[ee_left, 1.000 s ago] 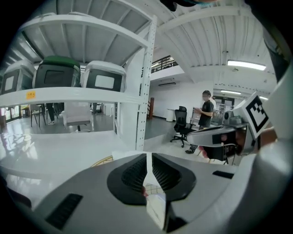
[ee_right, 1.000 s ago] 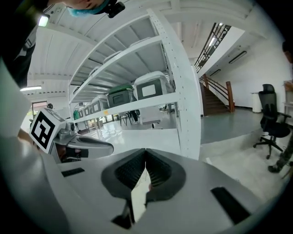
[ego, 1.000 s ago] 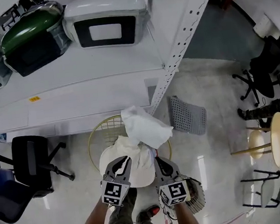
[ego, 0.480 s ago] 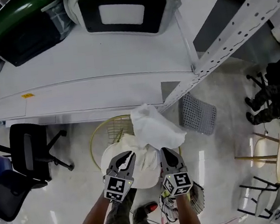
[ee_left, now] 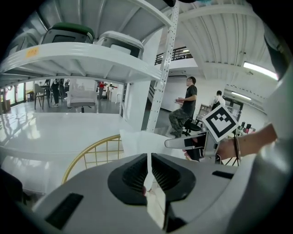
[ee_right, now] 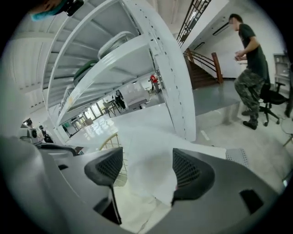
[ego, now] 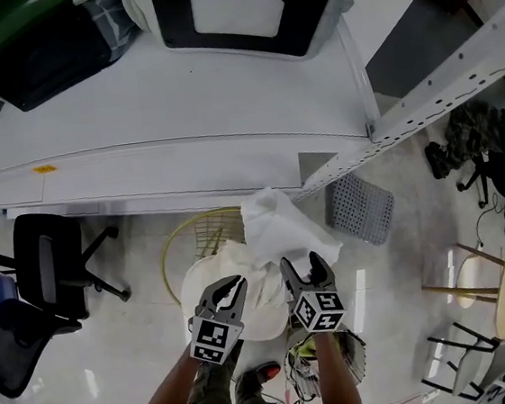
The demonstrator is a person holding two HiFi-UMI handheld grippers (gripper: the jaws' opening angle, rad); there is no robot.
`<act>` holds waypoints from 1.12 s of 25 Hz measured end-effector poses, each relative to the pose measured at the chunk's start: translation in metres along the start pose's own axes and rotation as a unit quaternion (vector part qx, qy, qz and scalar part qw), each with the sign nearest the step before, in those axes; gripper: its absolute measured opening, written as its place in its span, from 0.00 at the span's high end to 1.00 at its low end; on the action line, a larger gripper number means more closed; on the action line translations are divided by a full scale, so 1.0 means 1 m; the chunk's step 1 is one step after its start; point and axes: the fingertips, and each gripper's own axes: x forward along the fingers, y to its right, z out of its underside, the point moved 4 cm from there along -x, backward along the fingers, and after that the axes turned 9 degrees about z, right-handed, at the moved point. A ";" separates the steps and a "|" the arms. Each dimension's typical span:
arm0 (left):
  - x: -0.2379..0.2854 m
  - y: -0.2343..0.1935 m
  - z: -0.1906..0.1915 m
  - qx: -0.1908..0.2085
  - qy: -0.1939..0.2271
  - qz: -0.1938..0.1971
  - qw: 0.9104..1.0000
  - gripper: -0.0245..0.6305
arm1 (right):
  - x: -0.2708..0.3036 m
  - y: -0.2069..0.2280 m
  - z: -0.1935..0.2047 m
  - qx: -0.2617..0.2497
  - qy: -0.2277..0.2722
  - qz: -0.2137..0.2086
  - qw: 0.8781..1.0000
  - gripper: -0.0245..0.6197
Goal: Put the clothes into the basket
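Glossy pale floor [ego: 133, 346] lies under a white metal shelf rack [ego: 179, 114] whose yellow label [ego: 44, 169] is too blurred to read. Beside it, a round gold wire basket [ego: 172, 251] stands between a black office chair [ego: 47, 270] and a grey perforated panel [ego: 360, 209]. Above the basket hangs a white cloth [ego: 278, 225], with the left tool [ego: 235, 285] clamped on it and the right tool [ego: 300, 263] opening its jaws around it.

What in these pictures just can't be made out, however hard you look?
Basket inside: head view, the white cloth and cream cloth cover it.
Basket base: left gripper view, the left hand-held gripper body blocks it.
White appliance on the shelf: head view, top edge cuts it off.
Garment type: bunched up in every view.
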 end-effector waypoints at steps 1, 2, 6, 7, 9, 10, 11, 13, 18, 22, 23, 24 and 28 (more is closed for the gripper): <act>0.000 -0.002 0.003 -0.001 -0.003 -0.001 1.000 0.92 | 0.005 0.001 0.003 -0.001 -0.006 0.003 1.000 0.44; 0.000 -0.004 0.005 -0.003 -0.005 -0.002 1.000 0.92 | 0.010 0.002 0.005 -0.003 -0.012 0.006 1.000 0.43; 0.002 -0.009 0.012 -0.006 -0.011 -0.001 1.000 0.92 | 0.025 0.006 0.008 -0.021 -0.022 0.028 0.999 0.43; 0.002 -0.011 0.014 -0.006 -0.013 -0.002 1.000 0.92 | 0.028 0.007 0.008 -0.023 -0.025 0.035 0.999 0.43; 0.003 -0.013 0.017 -0.007 -0.018 -0.004 1.000 0.92 | 0.033 0.008 0.009 -0.034 -0.027 0.053 0.998 0.43; 0.004 -0.015 0.019 -0.007 -0.021 -0.006 1.000 0.92 | 0.034 0.008 0.009 -0.042 -0.026 0.064 0.997 0.43; 0.004 -0.016 0.021 -0.007 -0.023 -0.006 1.000 0.93 | 0.035 0.008 0.010 -0.049 -0.024 0.075 0.996 0.43; 0.003 -0.018 0.023 -0.008 -0.025 -0.007 1.000 0.93 | 0.037 0.008 0.011 -0.061 -0.022 0.093 0.994 0.43; 0.000 -0.025 0.029 -0.016 -0.025 -0.012 0.999 0.93 | 0.040 0.012 0.009 -0.058 -0.035 0.143 0.987 0.52; -0.004 -0.032 0.030 -0.018 -0.024 -0.016 0.999 0.93 | 0.040 0.020 0.008 -0.061 -0.039 0.175 0.982 0.68; -0.006 -0.035 0.030 -0.018 -0.024 -0.017 0.999 0.93 | 0.040 0.021 0.007 -0.063 -0.041 0.179 0.981 0.70; -0.007 -0.036 0.030 -0.019 -0.024 -0.019 0.999 0.93 | 0.041 0.022 0.007 -0.062 -0.043 0.182 0.980 0.74; -0.012 -0.040 0.029 -0.021 -0.020 -0.022 0.999 0.93 | 0.045 0.027 0.008 -0.062 -0.050 0.189 0.979 0.86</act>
